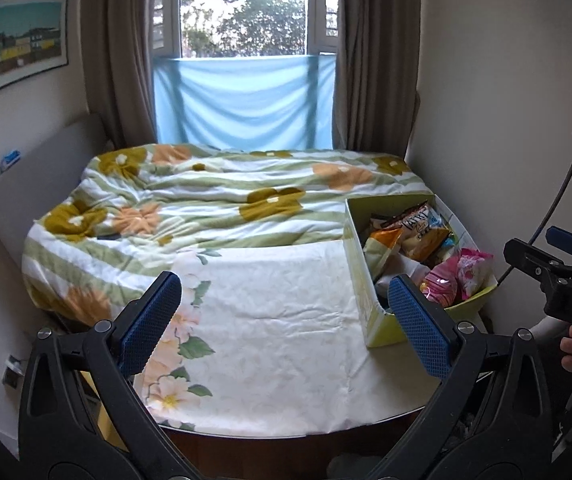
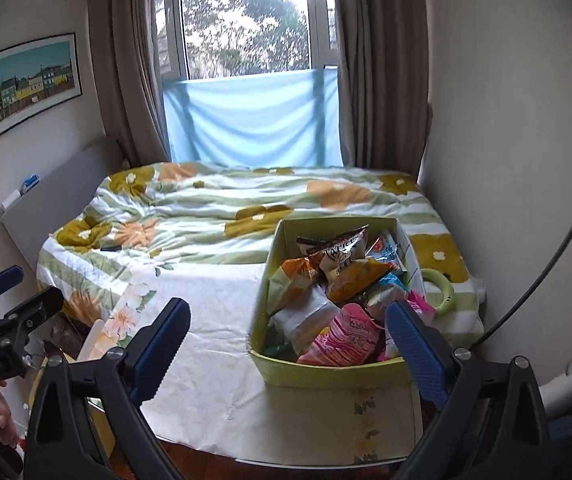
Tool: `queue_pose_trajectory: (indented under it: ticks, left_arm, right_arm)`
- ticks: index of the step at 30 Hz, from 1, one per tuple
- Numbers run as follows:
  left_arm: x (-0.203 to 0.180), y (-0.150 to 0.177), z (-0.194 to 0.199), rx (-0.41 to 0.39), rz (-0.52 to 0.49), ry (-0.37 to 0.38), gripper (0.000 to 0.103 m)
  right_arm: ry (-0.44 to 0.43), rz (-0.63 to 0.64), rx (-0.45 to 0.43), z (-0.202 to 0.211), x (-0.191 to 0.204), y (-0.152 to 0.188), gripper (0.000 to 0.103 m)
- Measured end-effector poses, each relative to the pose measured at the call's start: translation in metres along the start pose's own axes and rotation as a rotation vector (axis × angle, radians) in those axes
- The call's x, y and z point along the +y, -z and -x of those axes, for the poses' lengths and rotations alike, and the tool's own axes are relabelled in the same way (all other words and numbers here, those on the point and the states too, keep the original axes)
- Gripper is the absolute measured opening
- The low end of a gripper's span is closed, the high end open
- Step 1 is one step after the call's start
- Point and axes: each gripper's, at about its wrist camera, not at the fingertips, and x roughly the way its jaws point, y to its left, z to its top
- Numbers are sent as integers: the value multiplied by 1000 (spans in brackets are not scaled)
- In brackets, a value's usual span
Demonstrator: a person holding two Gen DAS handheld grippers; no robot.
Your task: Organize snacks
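I'm holding both claws wide open and empty above the near end of the counter, left claw (image 1: 281,316) over bare cloth and right claw (image 2: 286,344) hanging in front of the green box (image 2: 326,372), which is sitting at the counter's right side, crammed with snack packets (image 2: 338,276) heaped to its rim. The pile is looking loose, so I'm judging that a claw pushed in among them could drag a neighbouring bag like the pink packet (image 2: 346,336) over the wall. The box is also standing near the counter's edge beside the bed (image 2: 205,204), so nudging its wall could slide it off.
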Motion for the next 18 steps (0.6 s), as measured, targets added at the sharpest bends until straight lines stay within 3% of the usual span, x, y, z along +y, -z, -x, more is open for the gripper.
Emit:
queue_pose_trajectory:
  ticks: [7,18]
  left_arm:
    - [6,14,24,-32,-6,6,102]
    - [3,24,28,-24,-2,34,102]
  right_arm:
    - [23,-9,-27,28,16,17,98]
    - [47,-13,-17,34,18,28,98]
